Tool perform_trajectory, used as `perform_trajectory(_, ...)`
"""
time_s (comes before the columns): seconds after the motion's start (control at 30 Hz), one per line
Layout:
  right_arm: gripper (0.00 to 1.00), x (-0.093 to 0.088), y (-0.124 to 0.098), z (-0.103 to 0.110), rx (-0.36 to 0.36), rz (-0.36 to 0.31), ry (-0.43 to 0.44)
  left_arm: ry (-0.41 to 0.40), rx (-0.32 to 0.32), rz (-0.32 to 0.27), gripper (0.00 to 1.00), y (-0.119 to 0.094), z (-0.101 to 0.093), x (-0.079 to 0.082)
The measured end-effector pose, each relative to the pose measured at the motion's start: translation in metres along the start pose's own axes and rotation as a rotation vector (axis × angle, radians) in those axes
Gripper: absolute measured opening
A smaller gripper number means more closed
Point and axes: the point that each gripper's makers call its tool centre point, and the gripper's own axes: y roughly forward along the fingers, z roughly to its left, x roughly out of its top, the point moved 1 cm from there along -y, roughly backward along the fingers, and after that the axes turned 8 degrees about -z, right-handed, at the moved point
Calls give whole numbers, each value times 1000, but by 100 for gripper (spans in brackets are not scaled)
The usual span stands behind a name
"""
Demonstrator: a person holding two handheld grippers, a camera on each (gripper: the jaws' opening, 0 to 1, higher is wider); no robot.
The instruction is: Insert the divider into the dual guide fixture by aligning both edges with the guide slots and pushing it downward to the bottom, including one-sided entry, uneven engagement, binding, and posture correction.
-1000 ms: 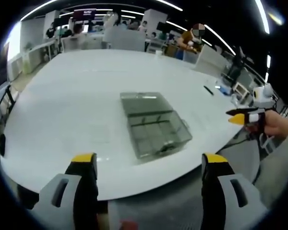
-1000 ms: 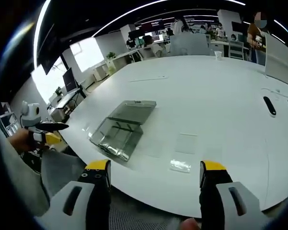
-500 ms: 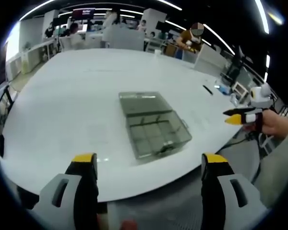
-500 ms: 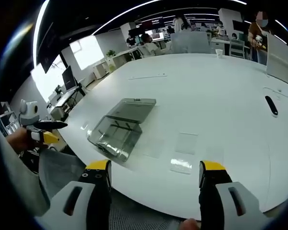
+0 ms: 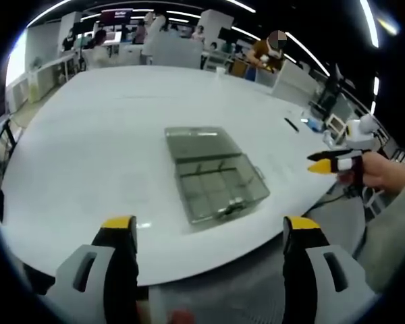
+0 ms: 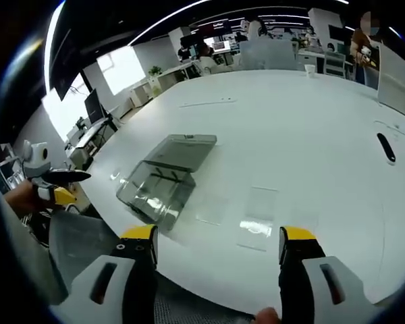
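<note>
clear divider (image 6: pixel 258 217) faint on table (image 6: pixel 310 128)

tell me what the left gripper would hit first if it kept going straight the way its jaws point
Probably the white table near its front edge, just short of the clear compartment box. The left gripper is open, holding nothing, off the table. Depth is hard to judge, so it might reach the box itself.

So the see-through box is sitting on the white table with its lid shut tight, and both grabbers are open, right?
Not quite. The see-through box is on the white table, but its lid is flipped open and lies flat behind it; the left gripper view shows the little compartments inside. Both the left gripper and right gripper are open and hold nothing.
</note>
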Motion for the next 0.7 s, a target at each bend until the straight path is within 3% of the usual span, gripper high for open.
perform_trajectory(0.7, 65, -7, 26, -23, -30, 42, 16, 3, -14, 25, 86, 10, 0, -1)
